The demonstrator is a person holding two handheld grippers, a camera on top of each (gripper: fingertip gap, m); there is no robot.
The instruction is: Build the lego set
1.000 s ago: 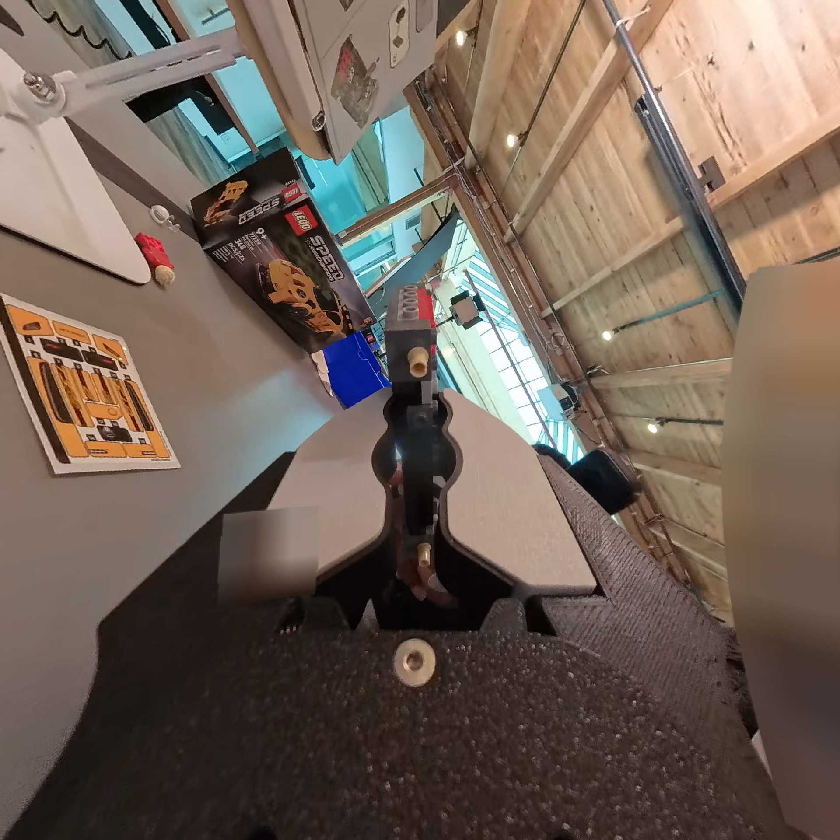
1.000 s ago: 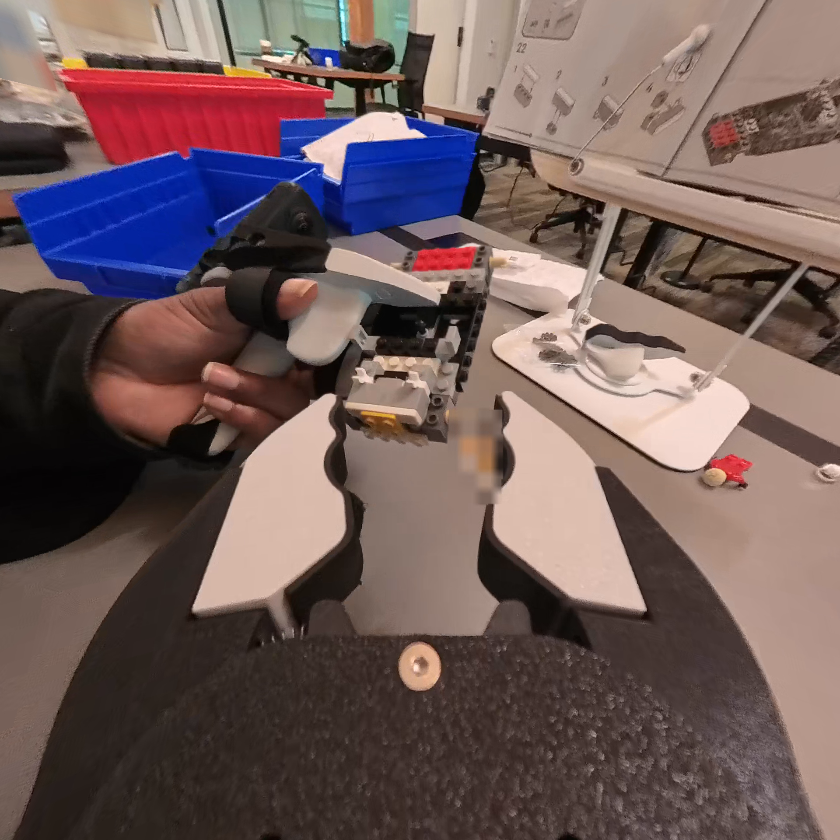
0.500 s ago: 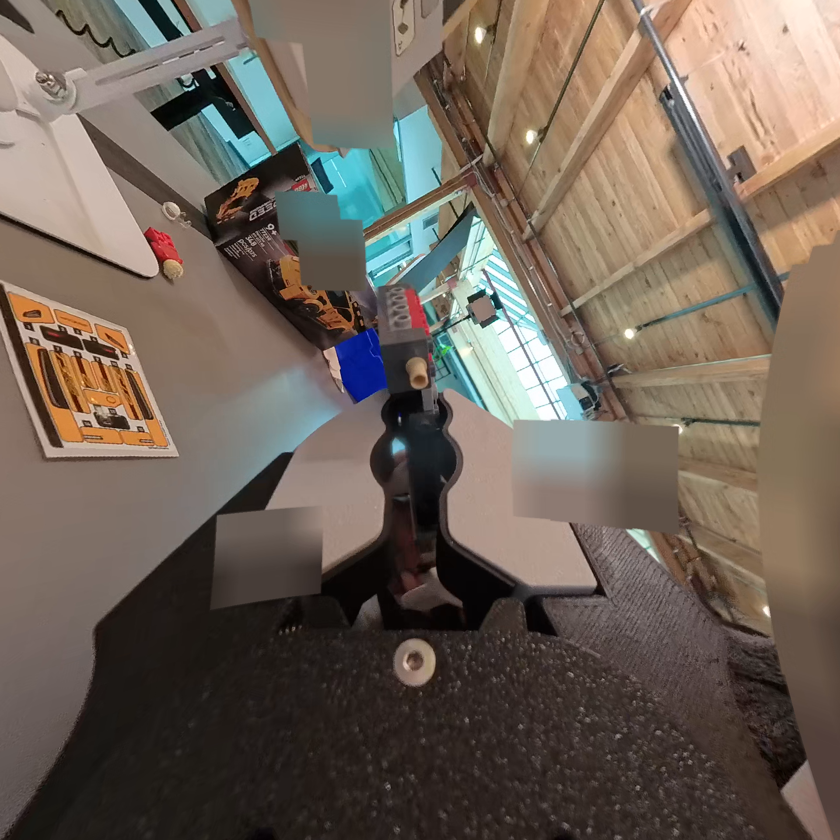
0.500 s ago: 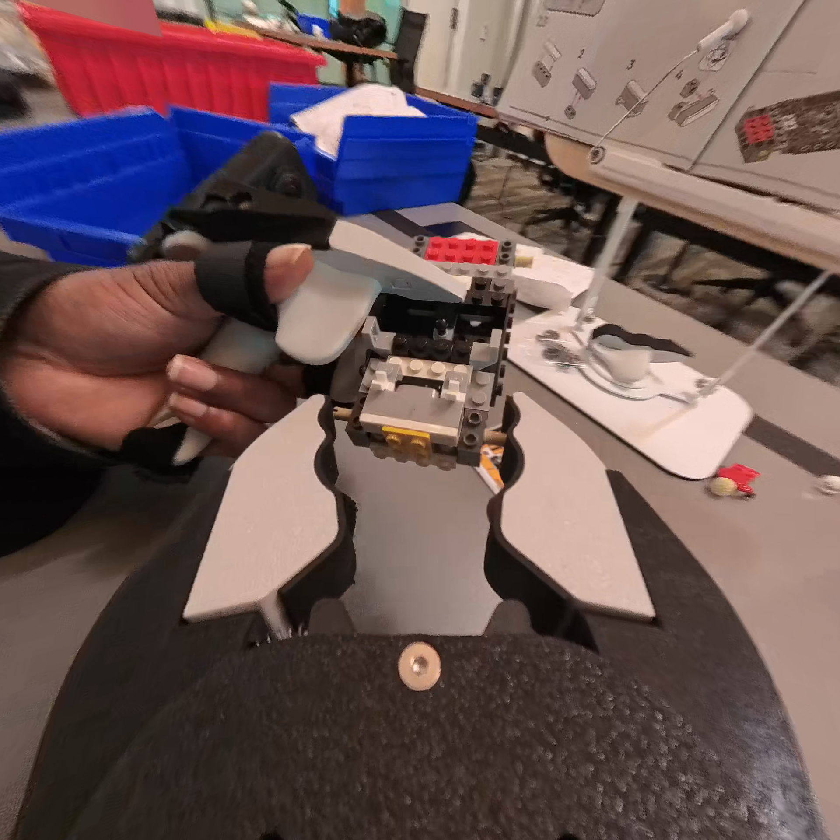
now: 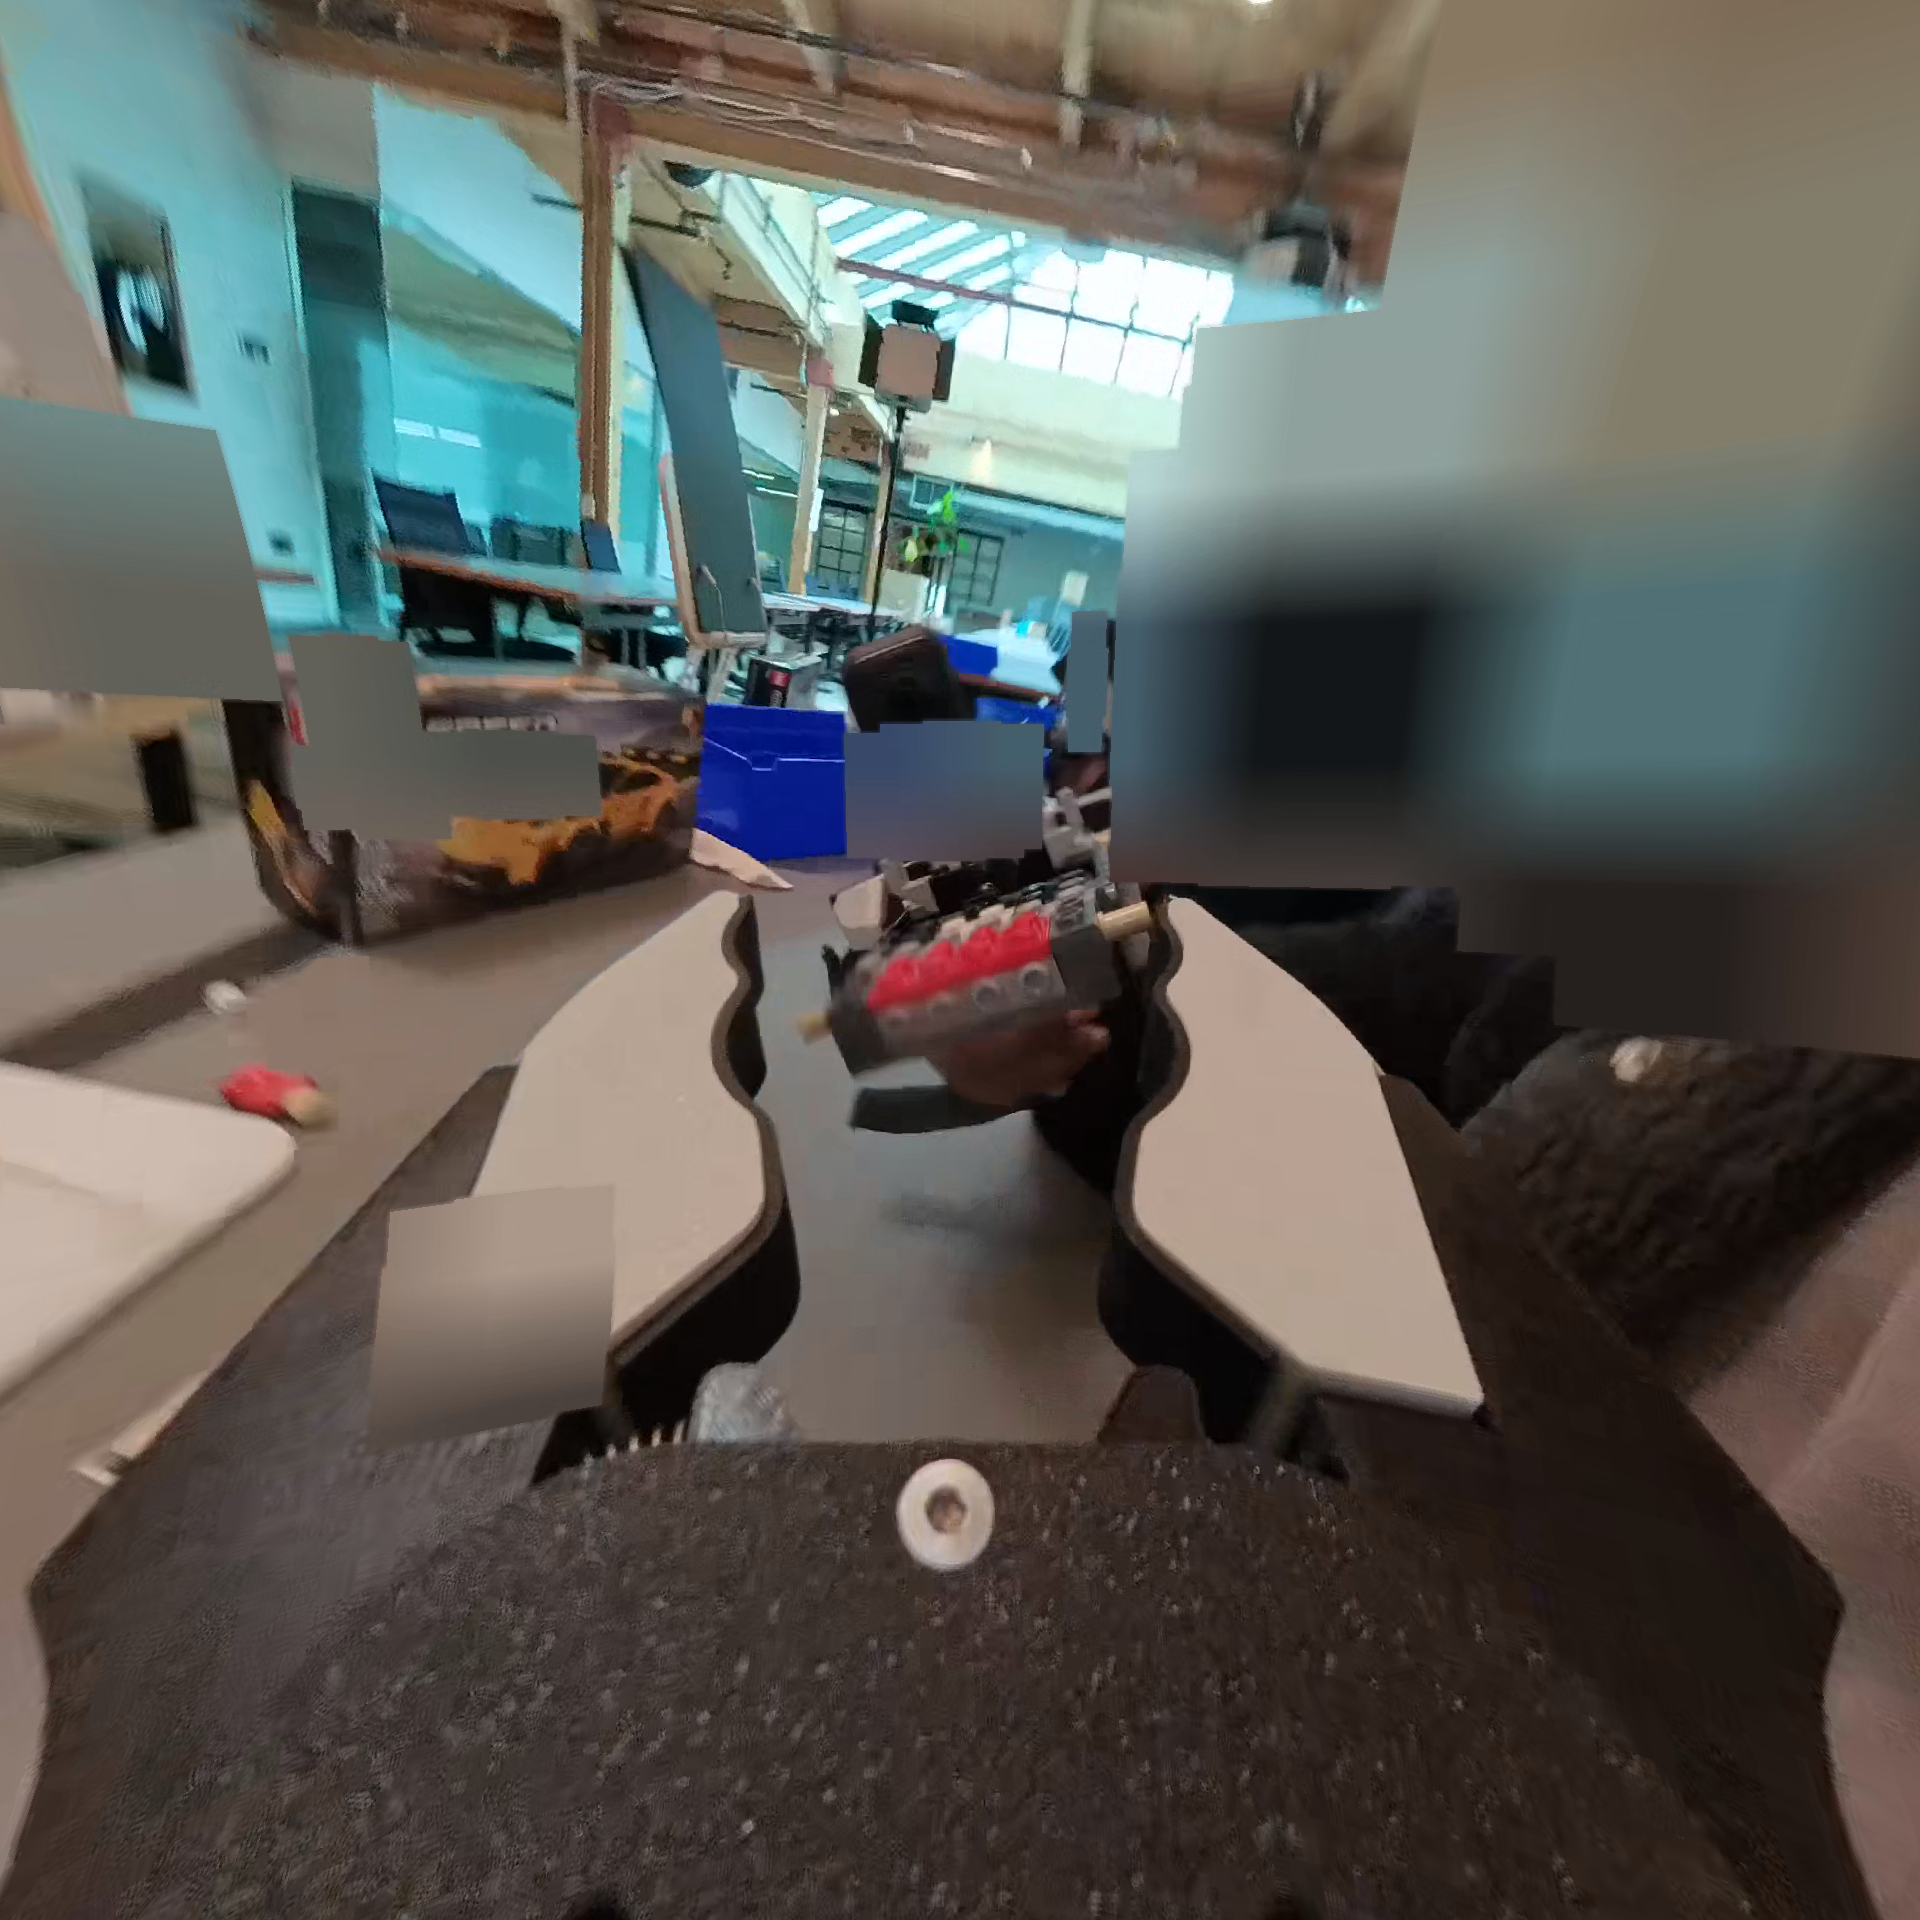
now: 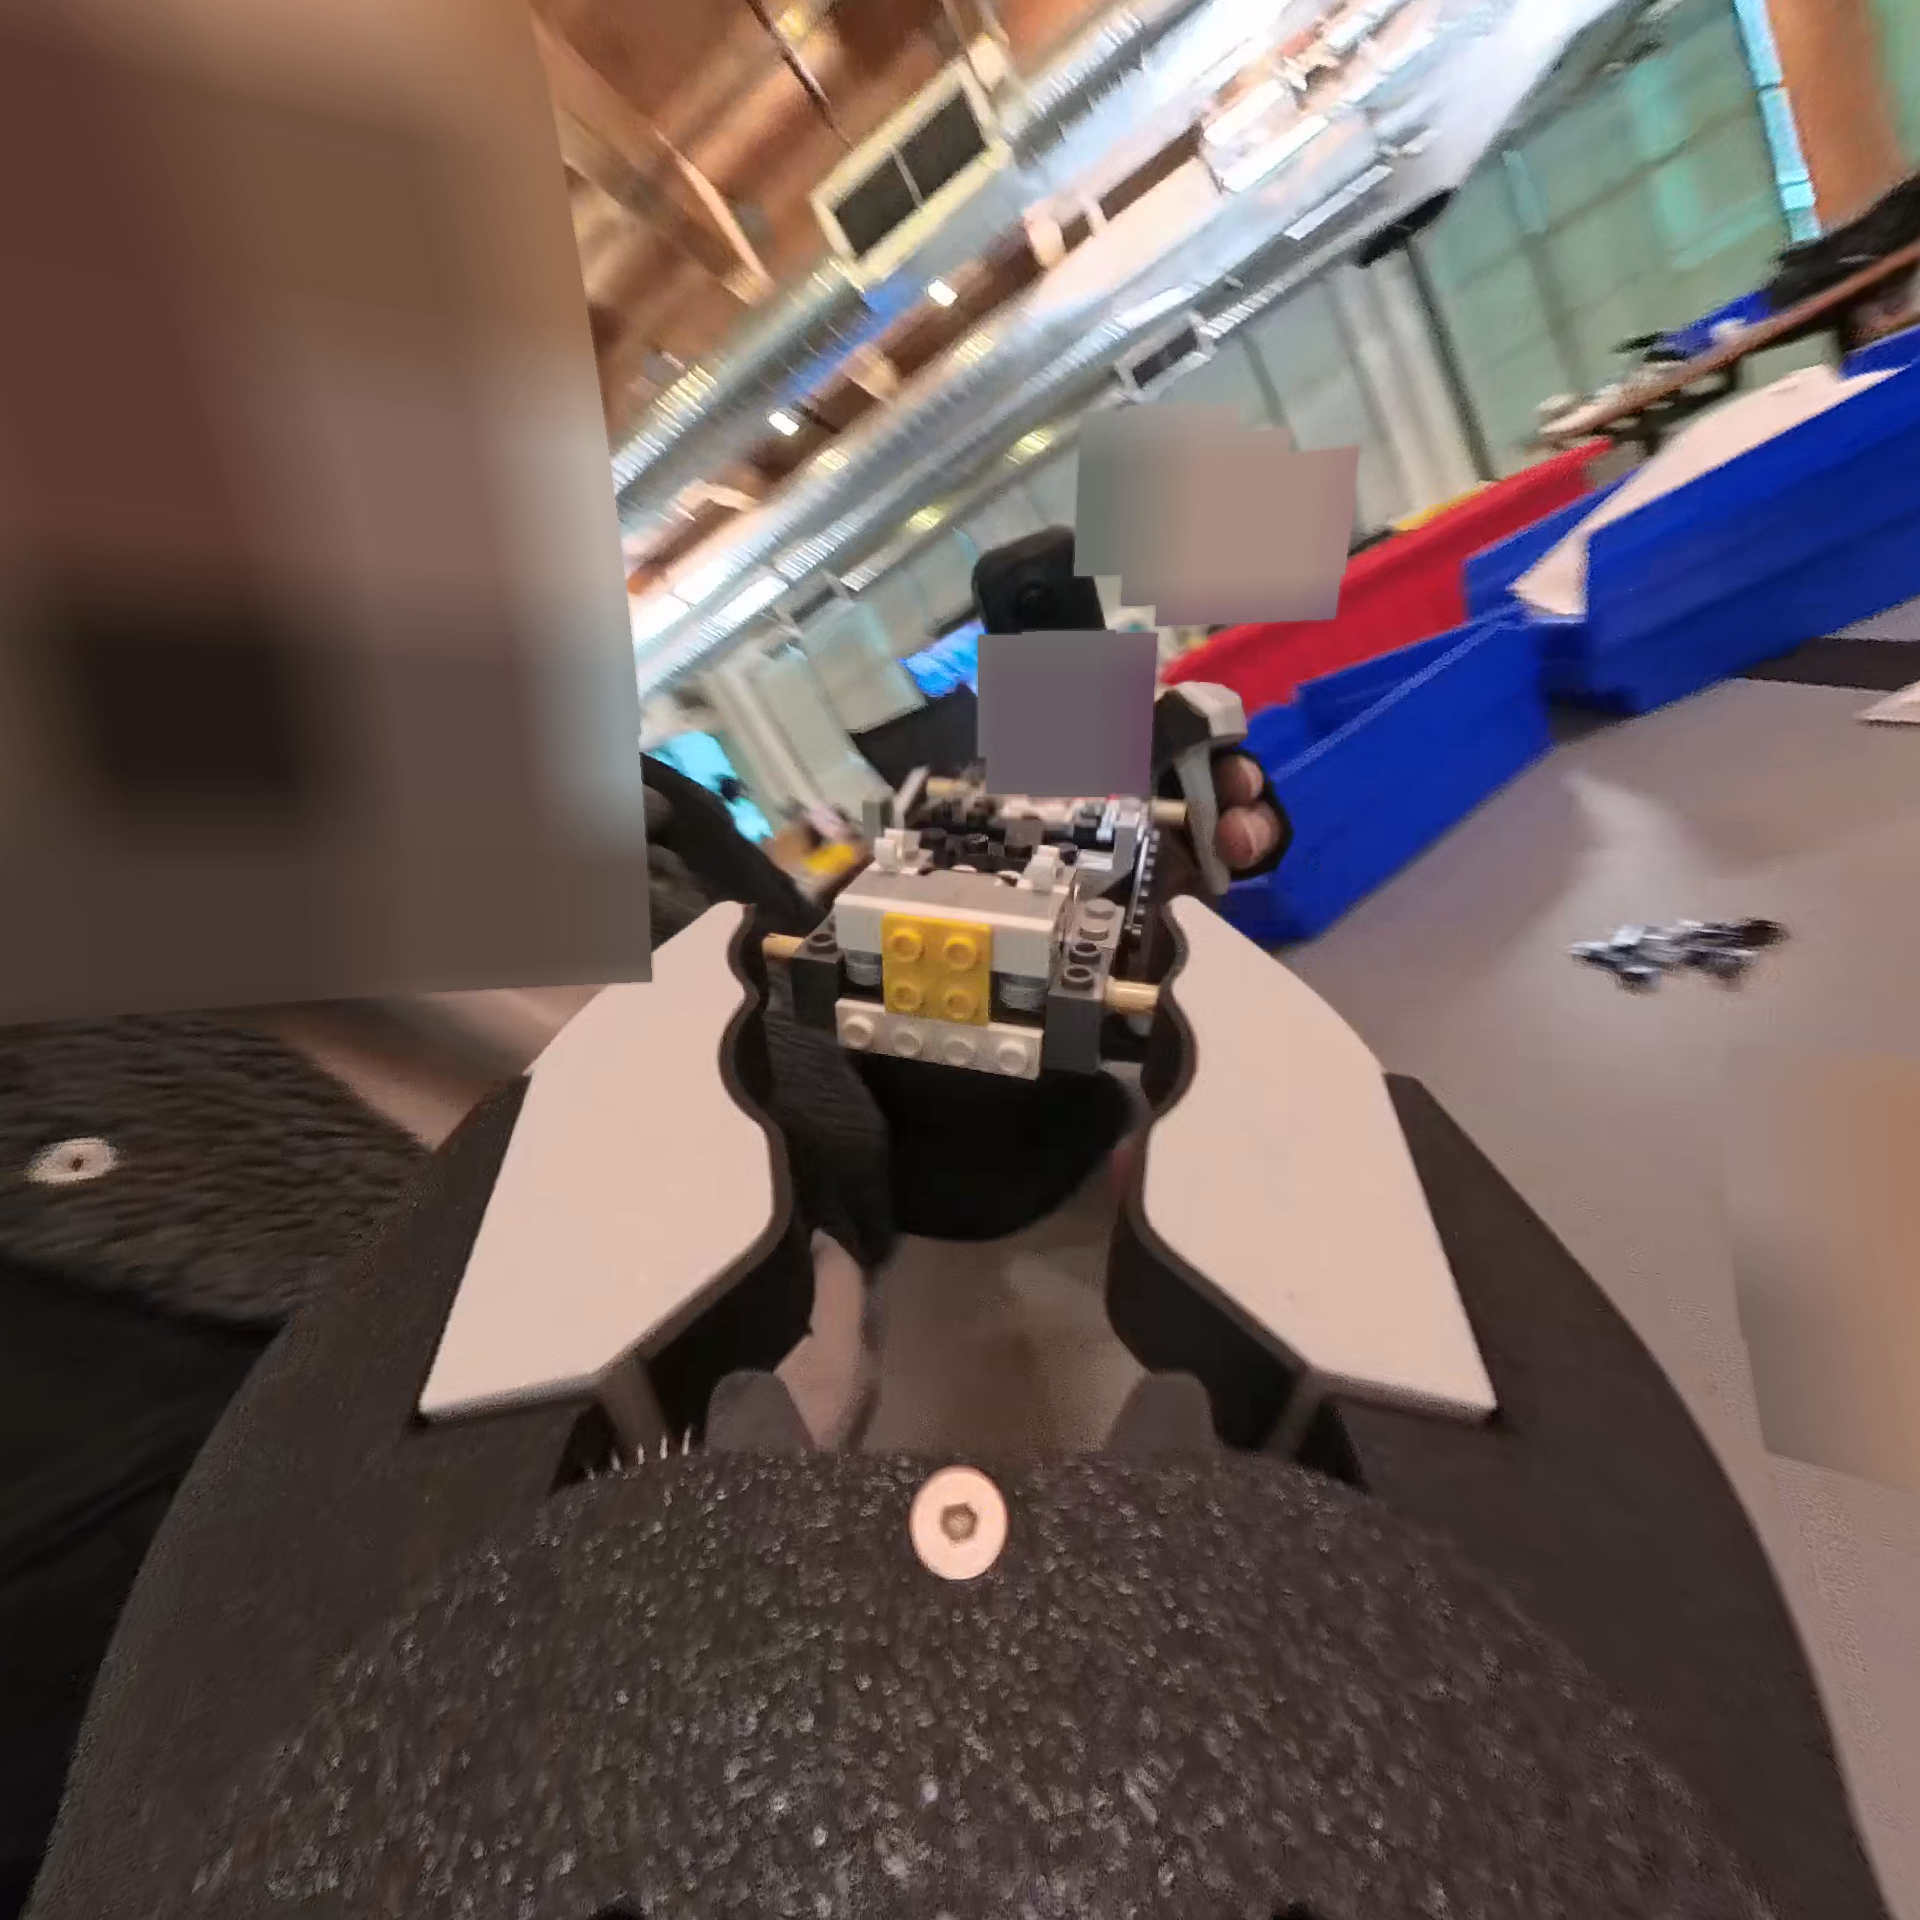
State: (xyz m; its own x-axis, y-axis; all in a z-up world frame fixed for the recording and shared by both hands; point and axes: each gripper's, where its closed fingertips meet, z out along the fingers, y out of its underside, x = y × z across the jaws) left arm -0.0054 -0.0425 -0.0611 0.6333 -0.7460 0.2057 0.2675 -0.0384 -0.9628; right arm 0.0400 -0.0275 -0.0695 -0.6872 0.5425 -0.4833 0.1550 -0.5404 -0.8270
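Lego build [image 6: 961, 961] between parted tool [image 6: 956, 956] fingers

Grey table [image 5: 343, 1039], matte top. In left wrist view: white flat base plate [image 5: 114, 1195] is seen at near left; small red piece w/ tan end [image 5: 272, 1093] is laid just beyond it; tiny pale bit [image 5: 222, 997] farther back. Dark printed box [image 5: 468, 831] is stood at far left, blue bin [image 5: 769, 784] beside it. In right wrist view: blue bins [image 6: 1455, 748] are ranged along far right edge, small dark parts [image 6: 1673, 948] are scattered nearer.

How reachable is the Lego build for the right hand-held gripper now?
Probably yes: the right hand-held gripper is open, and the Lego build sits between its fingertips with nothing in between.
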